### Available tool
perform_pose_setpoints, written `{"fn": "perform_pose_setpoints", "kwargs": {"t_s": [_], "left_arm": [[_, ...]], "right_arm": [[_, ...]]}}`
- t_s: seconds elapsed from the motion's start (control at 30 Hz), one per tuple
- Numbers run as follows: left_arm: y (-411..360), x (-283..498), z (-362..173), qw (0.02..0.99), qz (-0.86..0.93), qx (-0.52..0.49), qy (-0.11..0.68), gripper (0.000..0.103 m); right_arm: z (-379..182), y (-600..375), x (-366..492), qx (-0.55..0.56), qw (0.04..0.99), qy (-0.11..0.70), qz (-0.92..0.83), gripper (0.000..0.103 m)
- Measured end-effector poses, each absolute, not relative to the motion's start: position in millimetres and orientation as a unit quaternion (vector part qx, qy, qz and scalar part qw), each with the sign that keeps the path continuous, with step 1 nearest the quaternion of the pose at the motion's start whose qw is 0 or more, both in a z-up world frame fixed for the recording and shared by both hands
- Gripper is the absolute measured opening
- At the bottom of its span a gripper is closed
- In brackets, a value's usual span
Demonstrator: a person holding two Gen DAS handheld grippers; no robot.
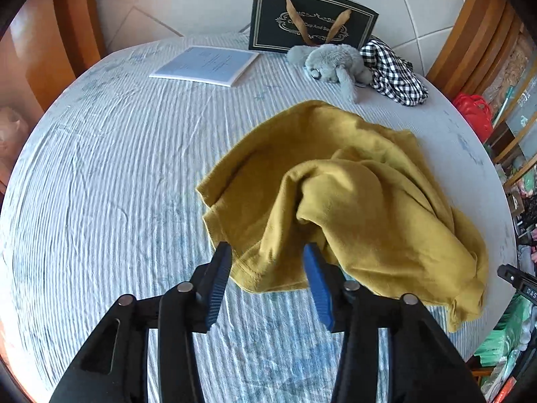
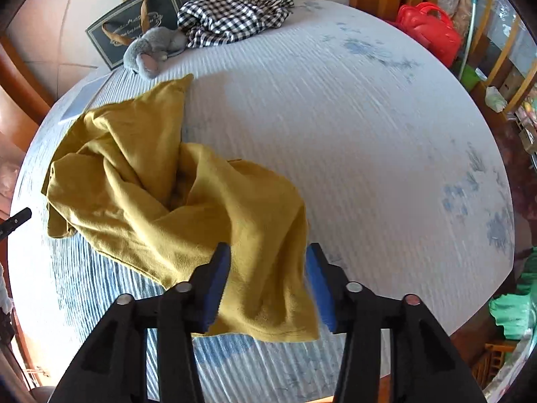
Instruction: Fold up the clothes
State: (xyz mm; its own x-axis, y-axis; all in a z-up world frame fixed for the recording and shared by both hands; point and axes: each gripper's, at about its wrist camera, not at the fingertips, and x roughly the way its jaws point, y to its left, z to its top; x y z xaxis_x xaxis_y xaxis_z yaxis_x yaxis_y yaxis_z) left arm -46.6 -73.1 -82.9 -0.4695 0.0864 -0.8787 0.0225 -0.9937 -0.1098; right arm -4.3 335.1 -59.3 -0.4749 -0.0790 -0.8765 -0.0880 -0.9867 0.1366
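A crumpled mustard-yellow garment point(image 1: 339, 201) lies bunched on the striped bedsheet point(image 1: 100, 168); it also shows in the right wrist view point(image 2: 174, 208). My left gripper point(image 1: 268, 255) is open, its blue-padded fingers point(image 1: 319, 285) straddling the garment's near hem, just above it. My right gripper point(image 2: 268, 255) is open over the garment's other near corner, fabric lying between its fingers point(image 2: 214, 288). Each gripper's tip shows at the edge of the other's view: the right one point(image 1: 517, 278), the left one point(image 2: 16, 221).
At the far side lie a checked black-and-white garment point(image 1: 396, 70), a grey plush toy point(image 1: 335, 63), a dark gift bag point(image 1: 312, 20) and a white booklet point(image 1: 204, 65). A red bag point(image 2: 429, 30) and shelves stand beyond the bed's right edge.
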Motion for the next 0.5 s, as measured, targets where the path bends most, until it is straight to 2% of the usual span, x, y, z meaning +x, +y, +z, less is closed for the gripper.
{"fn": "perform_pose_setpoints", "kwargs": {"t_s": [0.07, 0.1, 0.13, 0.5], "left_arm": [[-80, -56, -84, 0.008, 0.861, -0.506, -0.053, 0.054], [-83, -61, -86, 0.004, 0.862, -0.504, -0.050, 0.055], [-86, -67, -88, 0.000, 0.864, -0.502, -0.046, 0.055], [-118, -121, -128, -0.013, 0.849, -0.527, -0.035, 0.055]], "right_arm": [[-56, 344, 4, -0.513, 0.012, 0.080, 0.854, 0.062], [-54, 343, 0, -0.510, 0.006, 0.076, 0.857, 0.073], [-52, 340, -7, -0.506, -0.003, 0.070, 0.860, 0.077], [-76, 290, -117, -0.519, -0.090, 0.075, 0.847, 0.077]]}}
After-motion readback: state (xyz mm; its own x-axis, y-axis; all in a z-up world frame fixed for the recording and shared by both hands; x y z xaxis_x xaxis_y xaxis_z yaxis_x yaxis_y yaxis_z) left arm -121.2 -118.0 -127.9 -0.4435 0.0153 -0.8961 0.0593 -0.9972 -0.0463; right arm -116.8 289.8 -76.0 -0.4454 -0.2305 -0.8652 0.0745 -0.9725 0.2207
